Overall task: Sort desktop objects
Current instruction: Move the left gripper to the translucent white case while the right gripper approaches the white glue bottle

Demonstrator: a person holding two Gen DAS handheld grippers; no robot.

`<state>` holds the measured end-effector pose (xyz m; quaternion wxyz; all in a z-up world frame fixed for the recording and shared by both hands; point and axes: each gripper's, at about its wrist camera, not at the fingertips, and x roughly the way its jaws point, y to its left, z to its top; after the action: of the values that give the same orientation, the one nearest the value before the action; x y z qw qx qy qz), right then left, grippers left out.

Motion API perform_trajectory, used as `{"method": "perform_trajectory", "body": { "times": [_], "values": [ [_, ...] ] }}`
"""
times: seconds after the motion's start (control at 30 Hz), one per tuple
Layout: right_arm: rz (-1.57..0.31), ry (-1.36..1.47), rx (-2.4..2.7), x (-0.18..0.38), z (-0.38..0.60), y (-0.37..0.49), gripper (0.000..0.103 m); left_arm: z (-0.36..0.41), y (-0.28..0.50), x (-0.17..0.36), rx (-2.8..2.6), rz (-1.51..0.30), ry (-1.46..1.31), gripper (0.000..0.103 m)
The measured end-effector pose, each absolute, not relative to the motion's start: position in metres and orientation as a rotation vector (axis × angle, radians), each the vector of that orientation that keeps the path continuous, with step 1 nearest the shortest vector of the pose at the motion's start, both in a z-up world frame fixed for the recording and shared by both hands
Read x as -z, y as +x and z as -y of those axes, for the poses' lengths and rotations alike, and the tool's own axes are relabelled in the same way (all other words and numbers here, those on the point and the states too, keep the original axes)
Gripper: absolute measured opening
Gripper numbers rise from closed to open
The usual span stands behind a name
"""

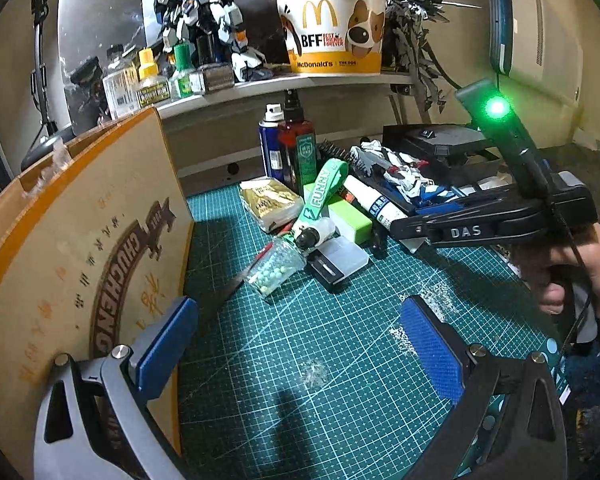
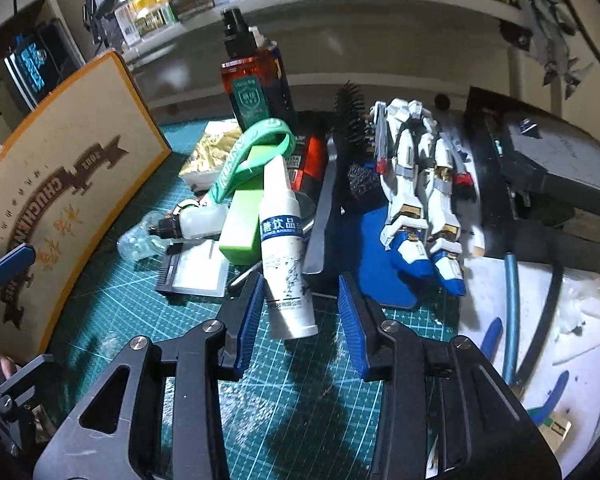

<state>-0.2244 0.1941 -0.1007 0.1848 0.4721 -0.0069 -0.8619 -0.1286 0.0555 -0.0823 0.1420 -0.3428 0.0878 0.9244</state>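
A pile of small objects lies on the green cutting mat. A white tube with a blue label lies in it, its base between the open fingers of my right gripper, not gripped. It also shows in the left wrist view. Beside it are a green block, a green FUNNY strap, a small bottle of pale beads and a white and blue robot model. My left gripper is open and empty above bare mat, next to a cardboard box.
A red spray bottle and a blue can stand behind the pile. A black brush, a grey metal tray and a black box lie right. A shelf holds a McDonald's bucket and jars.
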Motion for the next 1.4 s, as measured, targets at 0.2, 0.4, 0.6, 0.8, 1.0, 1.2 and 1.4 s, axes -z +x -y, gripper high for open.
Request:
{"method": "perform_trajectory", "body": {
  "times": [0.2, 0.4, 0.6, 0.8, 1.0, 1.2, 1.4],
  "values": [
    [0.052, 1.314, 2.420, 0.102, -0.194, -0.226, 0.034, -0.060, -0.131, 0.088, -2.658, -0.209, -1.014, 0.102],
    [0.162, 1.215, 2.467, 0.079, -0.213, -0.203, 0.011, -0.063, -0.145, 0.094, -2.655, -0.019, -1.083, 0.102],
    [0.095, 1.298, 2.425, 0.086, -0.212, -0.207, 0.014, -0.064, -0.158, 0.107, -2.638, 0.141, -1.163, 0.102],
    [0.036, 1.260, 2.399, 0.088, -0.206, -0.209, 0.023, -0.073, -0.166, 0.116, -2.633, 0.144, -1.190, 0.102],
    [0.051, 1.286, 2.445, 0.081, -0.232, -0.198, 0.023, -0.082, -0.177, 0.120, -2.615, 0.194, -1.198, 0.102],
    [0.061, 1.182, 2.451, 0.055, -0.255, -0.186, 0.023, -0.086, -0.191, 0.127, -2.614, 0.264, -1.213, 0.102],
    [0.077, 1.112, 2.415, 0.043, -0.255, -0.183, 0.024, -0.087, -0.204, 0.132, -2.624, 0.322, -1.230, 0.088]
  ]
}}
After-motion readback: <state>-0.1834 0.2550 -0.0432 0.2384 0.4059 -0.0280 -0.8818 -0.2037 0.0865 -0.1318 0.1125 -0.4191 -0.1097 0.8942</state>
